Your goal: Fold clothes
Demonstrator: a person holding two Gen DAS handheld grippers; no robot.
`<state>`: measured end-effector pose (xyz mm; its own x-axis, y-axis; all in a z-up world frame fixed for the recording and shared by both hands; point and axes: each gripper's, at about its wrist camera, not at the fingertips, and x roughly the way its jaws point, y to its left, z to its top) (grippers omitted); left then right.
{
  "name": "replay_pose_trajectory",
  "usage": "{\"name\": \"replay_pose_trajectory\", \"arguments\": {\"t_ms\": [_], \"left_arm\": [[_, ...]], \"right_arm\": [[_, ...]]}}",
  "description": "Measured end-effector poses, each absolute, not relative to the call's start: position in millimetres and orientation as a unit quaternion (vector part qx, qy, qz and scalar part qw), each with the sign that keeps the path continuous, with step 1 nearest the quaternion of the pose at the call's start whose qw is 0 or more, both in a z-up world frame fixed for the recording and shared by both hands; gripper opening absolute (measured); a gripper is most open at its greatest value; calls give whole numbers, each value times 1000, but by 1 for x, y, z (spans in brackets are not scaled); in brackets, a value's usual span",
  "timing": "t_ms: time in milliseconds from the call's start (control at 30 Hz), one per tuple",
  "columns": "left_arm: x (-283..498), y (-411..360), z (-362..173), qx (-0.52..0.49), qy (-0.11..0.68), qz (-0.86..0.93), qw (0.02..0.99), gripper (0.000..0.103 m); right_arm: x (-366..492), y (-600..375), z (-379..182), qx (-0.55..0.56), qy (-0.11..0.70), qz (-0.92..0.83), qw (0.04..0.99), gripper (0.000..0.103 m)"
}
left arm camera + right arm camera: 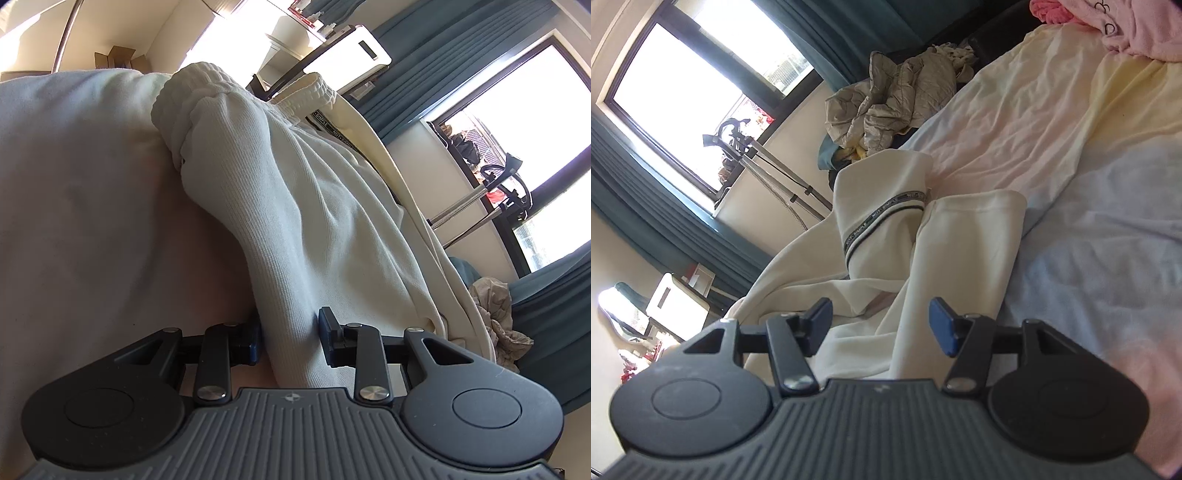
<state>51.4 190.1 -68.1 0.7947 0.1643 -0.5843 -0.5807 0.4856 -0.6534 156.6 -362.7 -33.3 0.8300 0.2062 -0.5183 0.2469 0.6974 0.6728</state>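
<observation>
Cream ribbed-knit trousers (pixel 295 206) bunched in my left gripper (pixel 290 339), seemingly clamped; right gripper (pixel 879 325) jaws apart above cream trouser legs (pixel 960 240), nothing between.

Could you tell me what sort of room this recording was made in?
Most likely a bedroom at home: cream trousers lie on a bed sheet, teal curtains frame a window, and a crumpled grey quilt is piled beside the bed.

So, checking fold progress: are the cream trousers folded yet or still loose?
Still loose: the cream trousers lie rumpled on the bed sheet, legs apart.
</observation>
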Motion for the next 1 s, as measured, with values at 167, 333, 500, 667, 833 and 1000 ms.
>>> {"name": "replay_pose_trajectory", "arguments": {"t_ms": [167, 333, 500, 667, 833, 1000], "left_arm": [[63, 191, -74, -463, 231, 227, 825, 34], [77, 190, -79, -463, 226, 230, 826, 34], [77, 193, -85, -483, 197, 229, 822, 34], [71, 199, -89, -514, 177, 225, 809, 27], [61, 203, -82, -542, 147, 199, 803, 15], [37, 213, -54, -565, 47, 140, 812, 14]], "right_arm": [[193, -399, -79, 412, 322, -89, 848, 60], [206, -422, -118, 453, 309, -90, 831, 59], [215, -421, -118, 447, 263, -65, 853, 54], [216, -419, -126, 460, 283, -89, 837, 18], [198, -421, -88, 440, 205, -95, 869, 3], [164, -445, -44, 455, 112, -112, 877, 3]]}}
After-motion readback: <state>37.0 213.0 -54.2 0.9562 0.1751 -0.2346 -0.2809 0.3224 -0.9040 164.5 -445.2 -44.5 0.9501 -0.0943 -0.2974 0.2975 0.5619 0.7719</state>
